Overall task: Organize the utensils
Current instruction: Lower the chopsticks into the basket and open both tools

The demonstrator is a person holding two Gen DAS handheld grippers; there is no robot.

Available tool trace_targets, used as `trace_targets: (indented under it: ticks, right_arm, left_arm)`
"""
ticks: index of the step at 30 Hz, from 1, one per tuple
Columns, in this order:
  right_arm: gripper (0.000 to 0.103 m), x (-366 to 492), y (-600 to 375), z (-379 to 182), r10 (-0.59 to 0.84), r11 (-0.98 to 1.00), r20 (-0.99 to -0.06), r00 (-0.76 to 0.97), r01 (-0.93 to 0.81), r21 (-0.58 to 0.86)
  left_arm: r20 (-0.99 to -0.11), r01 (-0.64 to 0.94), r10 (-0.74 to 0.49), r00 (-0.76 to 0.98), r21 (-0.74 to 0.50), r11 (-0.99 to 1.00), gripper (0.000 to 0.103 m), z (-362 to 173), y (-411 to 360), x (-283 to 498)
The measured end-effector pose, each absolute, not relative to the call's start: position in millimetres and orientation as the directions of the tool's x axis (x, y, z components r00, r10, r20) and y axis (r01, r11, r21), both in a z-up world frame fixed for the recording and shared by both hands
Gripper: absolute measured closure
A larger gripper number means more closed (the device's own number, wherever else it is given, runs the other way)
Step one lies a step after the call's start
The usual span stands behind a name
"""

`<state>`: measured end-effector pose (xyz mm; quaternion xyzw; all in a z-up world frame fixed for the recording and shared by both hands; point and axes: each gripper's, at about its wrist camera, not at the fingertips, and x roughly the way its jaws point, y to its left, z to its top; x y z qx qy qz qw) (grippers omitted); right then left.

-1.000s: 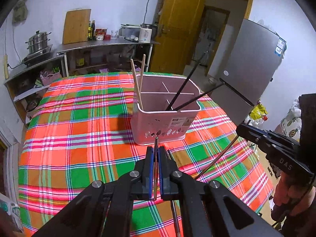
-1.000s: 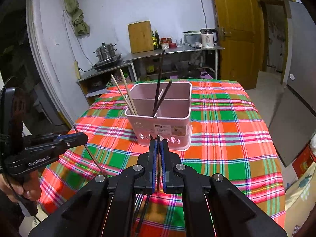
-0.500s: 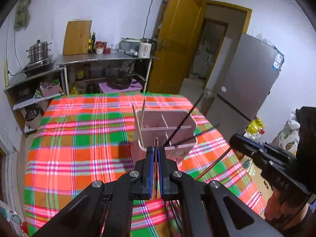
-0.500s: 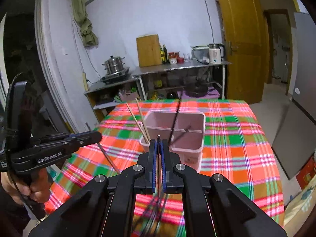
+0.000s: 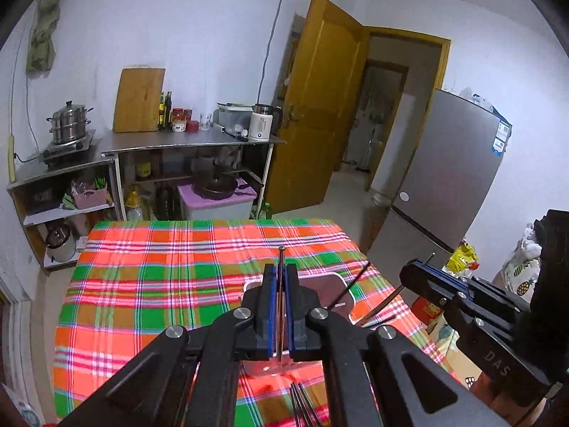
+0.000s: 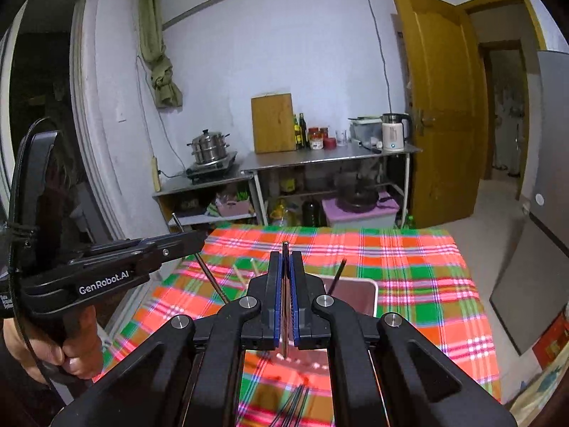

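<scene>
Left wrist view: the left tool [image 5: 281, 286] is clamped shut on a thin dark chopstick [image 5: 281, 259], whose long axis runs toward twelve o'clock, its round tip poking just past the blue pads. Behind and below the fingers sits the pink utensil holder [image 5: 334, 284], mostly hidden, on the surface covered by a red, green and orange plaid cloth [image 5: 160, 284]. Two black chopsticks [image 5: 352, 286] lean out of the holder toward two o'clock. More dark chopsticks [image 5: 302, 402] lie loose on the cloth at six o'clock. At three to four o'clock is the right tool [image 5: 414, 274], with "DAS" readable on its body; a thin stick slants through its closed tips from seven to one o'clock.

Right wrist view: the right tool [image 6: 285, 267] is likewise closed on a slim brownish chopstick [image 6: 285, 249] pointing to twelve o'clock. The holder [image 6: 359, 295] shows at two o'clock of the fingers, with a black chopstick [image 6: 338, 274] rising from it and tilted to one o'clock; two pale wooden chopsticks [image 6: 240, 277] lean toward eleven o'clock. At nine o'clock the left tool [image 6: 197, 238], held in a hand [image 6: 57, 352], reads "GenRobot.AI"; its dark stick slants from eleven to five o'clock.
</scene>
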<state>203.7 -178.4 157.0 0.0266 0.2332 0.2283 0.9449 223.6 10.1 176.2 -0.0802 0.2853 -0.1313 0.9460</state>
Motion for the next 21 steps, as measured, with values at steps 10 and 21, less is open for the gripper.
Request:
trace_targets:
  ticks: [10, 21]
  right_arm:
    - [0.099, 230.9, -181.6, 149.6, 0.415, 0.909, -0.432, 0.801, -0.38, 0.17]
    - [0.099, 244.3, -170.4, 119.5, 0.406, 0.912, -0.501, 0.764, -0.375, 0.167]
  left_arm:
    - [-0.518, 0.181, -0.285, 0.807, -0.244, 0.953, 0.099, 157.4, 11.9, 257.0]
    - [-0.562, 0.166, -0.286, 0.776, -0.256, 0.952, 0.099, 116.1, 14.9, 267.7]
